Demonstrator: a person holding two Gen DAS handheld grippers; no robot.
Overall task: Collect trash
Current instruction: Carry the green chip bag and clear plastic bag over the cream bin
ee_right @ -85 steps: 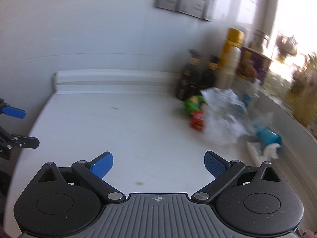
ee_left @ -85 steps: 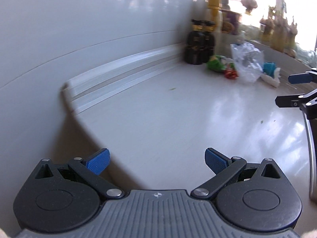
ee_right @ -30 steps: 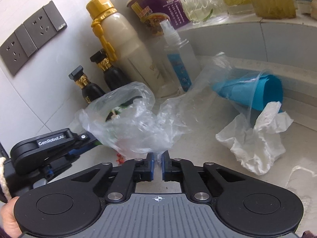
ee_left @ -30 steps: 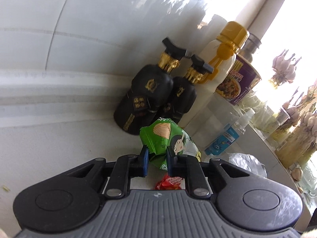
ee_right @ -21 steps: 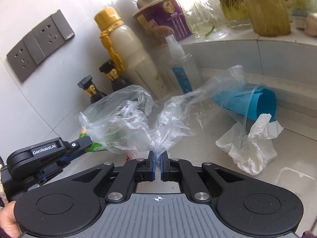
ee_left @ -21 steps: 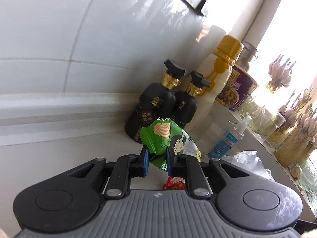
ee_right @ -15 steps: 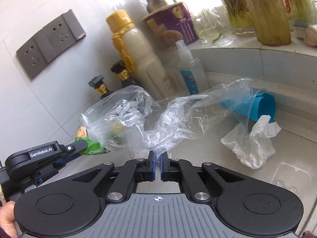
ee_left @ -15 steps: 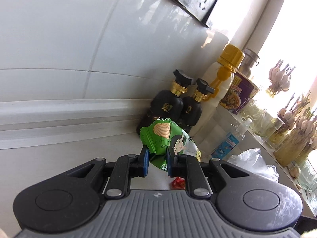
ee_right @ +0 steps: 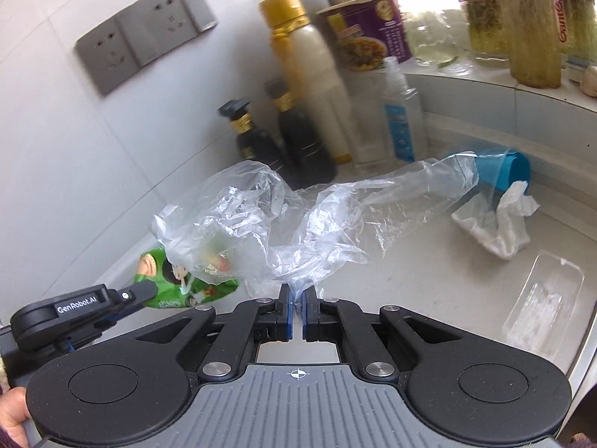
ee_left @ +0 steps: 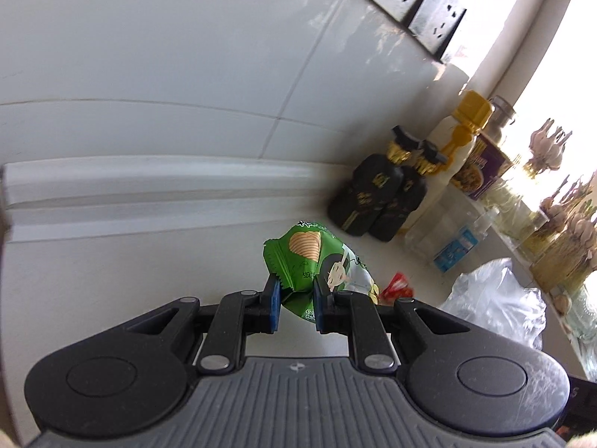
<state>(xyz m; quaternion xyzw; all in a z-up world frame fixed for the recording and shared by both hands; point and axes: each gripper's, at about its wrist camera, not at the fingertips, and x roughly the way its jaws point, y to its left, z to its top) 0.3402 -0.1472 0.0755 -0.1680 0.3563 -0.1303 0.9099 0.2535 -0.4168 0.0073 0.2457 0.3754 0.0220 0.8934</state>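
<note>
Now: L claw [ee_left: 294,304] w/ snack bag [ee_left: 317,257], R claw [ee_right: 296,310] w/ plastic bag [ee_right: 283,216].

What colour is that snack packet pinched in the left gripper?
The snack packet is bright green with a cartoon face and a ridged crisp printed on it, clearest in the left wrist view.

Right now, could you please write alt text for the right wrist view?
The right gripper pinches a clear plastic bag above a white counter. Left, the left gripper holds a green snack packet; crumpled tissue lies right.
</note>
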